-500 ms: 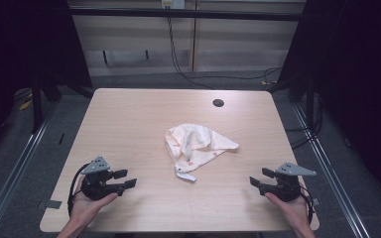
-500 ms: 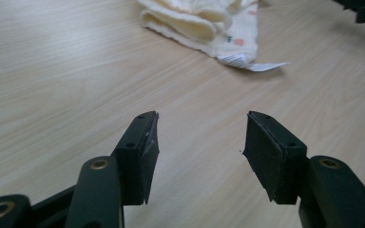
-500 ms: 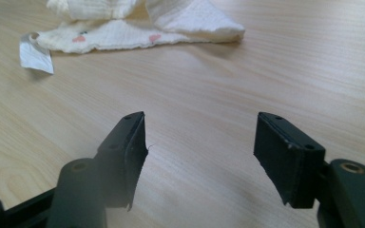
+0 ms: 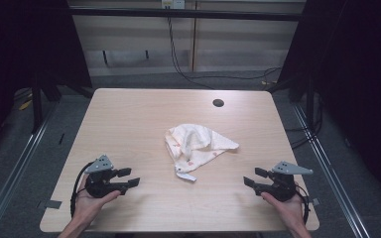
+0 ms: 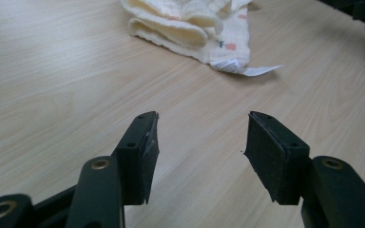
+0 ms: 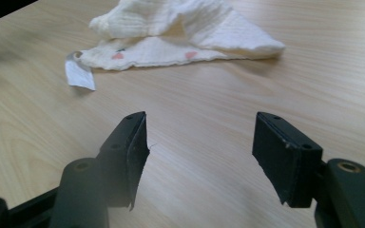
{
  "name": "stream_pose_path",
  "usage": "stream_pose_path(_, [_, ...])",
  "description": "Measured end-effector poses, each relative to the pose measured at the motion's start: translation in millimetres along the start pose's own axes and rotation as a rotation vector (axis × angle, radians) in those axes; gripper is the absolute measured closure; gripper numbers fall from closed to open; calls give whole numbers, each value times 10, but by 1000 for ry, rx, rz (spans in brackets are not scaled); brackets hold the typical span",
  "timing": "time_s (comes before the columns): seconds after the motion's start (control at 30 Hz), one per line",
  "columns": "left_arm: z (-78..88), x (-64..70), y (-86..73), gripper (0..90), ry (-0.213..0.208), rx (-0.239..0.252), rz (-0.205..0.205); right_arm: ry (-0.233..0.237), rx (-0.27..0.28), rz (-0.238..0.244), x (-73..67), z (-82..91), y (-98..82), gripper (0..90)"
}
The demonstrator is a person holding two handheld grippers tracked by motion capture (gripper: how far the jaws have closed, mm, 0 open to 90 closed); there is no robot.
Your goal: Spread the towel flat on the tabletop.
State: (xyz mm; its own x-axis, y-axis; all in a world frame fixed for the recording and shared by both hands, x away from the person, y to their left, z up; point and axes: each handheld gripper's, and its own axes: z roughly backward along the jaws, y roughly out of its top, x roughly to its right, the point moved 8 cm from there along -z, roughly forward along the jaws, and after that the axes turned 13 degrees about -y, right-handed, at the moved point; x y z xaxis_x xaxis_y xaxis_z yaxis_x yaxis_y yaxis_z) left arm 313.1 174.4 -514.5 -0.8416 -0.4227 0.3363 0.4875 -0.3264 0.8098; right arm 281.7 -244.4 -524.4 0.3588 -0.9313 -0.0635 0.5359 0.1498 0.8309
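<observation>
From the high view we see the crumpled cloth (image 4: 197, 146) mid-tabletop (image 4: 129, 119), our left gripper (image 4: 129, 178) and right gripper (image 4: 250, 177) well apart from it, fingers released and empty. In the left gripper view the cloth's tag (image 5: 247, 70) lies nearest; pinching that alone could drag the bundle. In the right gripper view the cloth's thin corner (image 6: 266, 47) could slip from a shallow grasp.

1. A cloth (image 4: 198, 145) lies bunched near the middle of the surface (image 4: 129, 124).
2. The left claw (image 4: 127, 178) sits near the front left corner.
3. The right claw (image 4: 252, 177) sits front right, well apart from the cloth.
4. A hole (image 4: 218, 103) lies behind the cloth.
</observation>
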Motion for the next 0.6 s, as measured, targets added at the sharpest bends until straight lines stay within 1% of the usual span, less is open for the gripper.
stream_pose_path(0.03, [2,2,-3,450,-2,-1,-5,7,-4,9,-27,-3,9,362])
stream_pose_path(0.07, [7,0,-10,461,8,-8,-13,16,-6,17,-67,-10,24,361])
stream_pose_path(0.1, [12,7,-10,475,6,-6,-9,26,-8,28,-108,-17,36,361])
stream_pose_path(0.13, [17,10,-6,486,-1,-2,-17,31,-9,34,-144,-23,48,361])
stream_pose_path(0.17, [11,10,4,478,12,8,-43,38,-8,37,-173,-26,58,361])
stream_pose_path(0.2, [1,7,5,464,21,5,-54,41,-12,44,-214,-35,71,360])
stream_pose_path(0.23, [1,7,5,454,21,5,-54,41,-12,44,-214,-35,71,360])
stream_pose_path(0.27, [-34,6,-2,453,9,-9,-36,40,-12,68,-266,-72,96,360])
stream_pose_path(0.33, [-45,10,-3,460,15,-21,-53,60,-11,68,-320,-116,137,357])
stream_pose_path(0.37, [-45,10,-3,457,15,-21,-53,64,-12,72,-342,-140,163,356])
stream_pose_path(0.4, [-36,18,5,454,-3,-25,-39,77,-12,74,-368,-166,192,362])
stream_pose_path(0.43, [-28,11,11,434,-2,-28,-36,85,-11,78,-385,-193,223,366])
stream_pose_path(0.5, [-24,12,18,367,-24,-21,-6,97,-22,79,-417,-245,264,368])
stream_pose_path(0.53, [-24,6,13,360,-22,-22,4,110,-28,80,-438,-280,285,369])
stream_pose_path(0.6, [-25,-1,-4,347,-22,-27,9,125,-42,79,-471,-328,311,374])
